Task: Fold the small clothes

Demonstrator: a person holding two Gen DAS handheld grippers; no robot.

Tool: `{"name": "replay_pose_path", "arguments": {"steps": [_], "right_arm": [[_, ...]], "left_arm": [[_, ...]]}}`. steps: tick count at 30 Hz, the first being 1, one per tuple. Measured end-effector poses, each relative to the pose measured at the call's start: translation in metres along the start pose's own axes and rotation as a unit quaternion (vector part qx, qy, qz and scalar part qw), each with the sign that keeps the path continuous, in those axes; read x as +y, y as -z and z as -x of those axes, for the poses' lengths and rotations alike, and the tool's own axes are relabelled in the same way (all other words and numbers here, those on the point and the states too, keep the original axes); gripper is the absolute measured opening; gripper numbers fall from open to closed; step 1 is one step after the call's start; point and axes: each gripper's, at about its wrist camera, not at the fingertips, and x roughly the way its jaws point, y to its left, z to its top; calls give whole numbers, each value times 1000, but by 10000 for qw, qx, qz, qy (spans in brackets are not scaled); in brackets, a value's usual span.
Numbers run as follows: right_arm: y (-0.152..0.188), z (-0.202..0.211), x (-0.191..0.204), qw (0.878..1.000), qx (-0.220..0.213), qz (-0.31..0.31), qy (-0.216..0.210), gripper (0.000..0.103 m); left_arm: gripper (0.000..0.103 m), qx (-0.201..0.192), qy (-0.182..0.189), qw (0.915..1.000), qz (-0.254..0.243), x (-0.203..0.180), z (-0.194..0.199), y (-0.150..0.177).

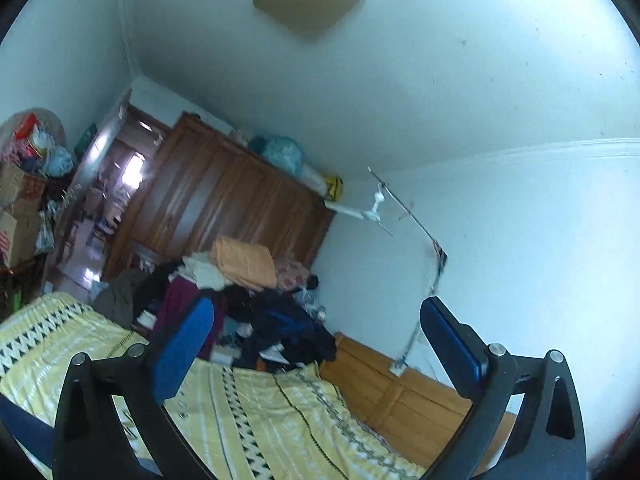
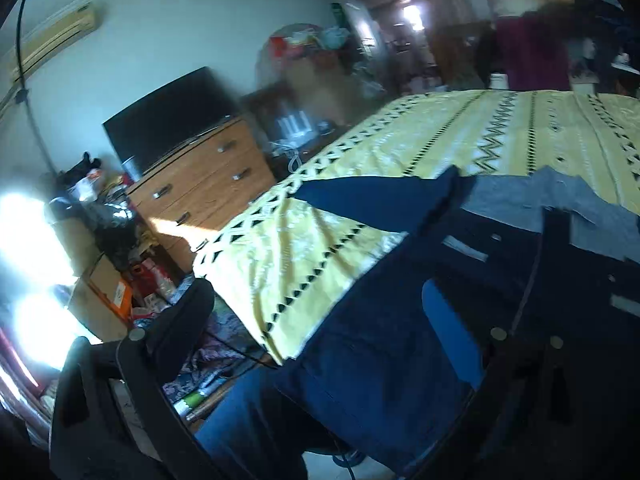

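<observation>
**Both claws spread wide, clothes lying on the bed**

While the left gripper (image 1: 320,344) pointed up toward the ceiling and wardrobe (image 1: 224,200), its jaws were spread wide with nothing between them. Right gripper (image 2: 320,312) was spread too, also empty, hanging over the near edge of the yellow bedspread (image 2: 400,152). A dark navy garment (image 2: 380,340) was draped over that edge, with a grey piece (image 2: 560,200) just beside it. Far end of the bed had a messy clothes pile (image 1: 248,300).
</observation>
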Motion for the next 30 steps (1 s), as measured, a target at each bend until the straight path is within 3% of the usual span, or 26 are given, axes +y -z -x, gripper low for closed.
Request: {"name": "replay_pose_path", "arguments": {"steps": [3, 5, 8, 9, 10, 14, 17, 20, 25, 30], "right_arm": [[6, 22, -23, 9997, -106, -202, 133, 103], [-5, 27, -25, 9990, -404, -168, 105, 103], [-43, 17, -17, 9912, -1227, -284, -417, 103], [-58, 0, -18, 9891, -1225, -508, -635, 103], [-71, -16, -18, 9880, -1065, -753, -833, 103], [-93, -110, 3, 9606, -106, -1876, -2049, 103], [-79, -162, 46, 9422, 626, -1837, -2731, 103], [-43, -178, 77, 9292, 1240, -1529, -3129, 103], [28, -173, 86, 9183, 1998, -1104, -3233, 103], [57, -113, 27, 9297, 1725, -1434, -2920, 103]], "left_arm": [[103, -55, -2, 9998, 182, 19, 2, -6], [103, -80, -31, 9994, 325, 32, -2, -8], [103, 35, 4, 9981, 623, 45, -10, -8], [103, 66, 23, 9975, 705, 47, -10, -7], [103, 104, 38, 9971, 747, 48, -10, -5], [103, 233, 47, 9969, 751, 46, -5, 2], [103, 257, 39, 9964, 807, 45, -4, 4], [103, 242, -60, 9973, 689, 47, -3, 5], [103, 212, -219, 9958, 858, 71, -2, 7], [103, 338, -549, 9913, 1145, 110, -5, 20]]}}
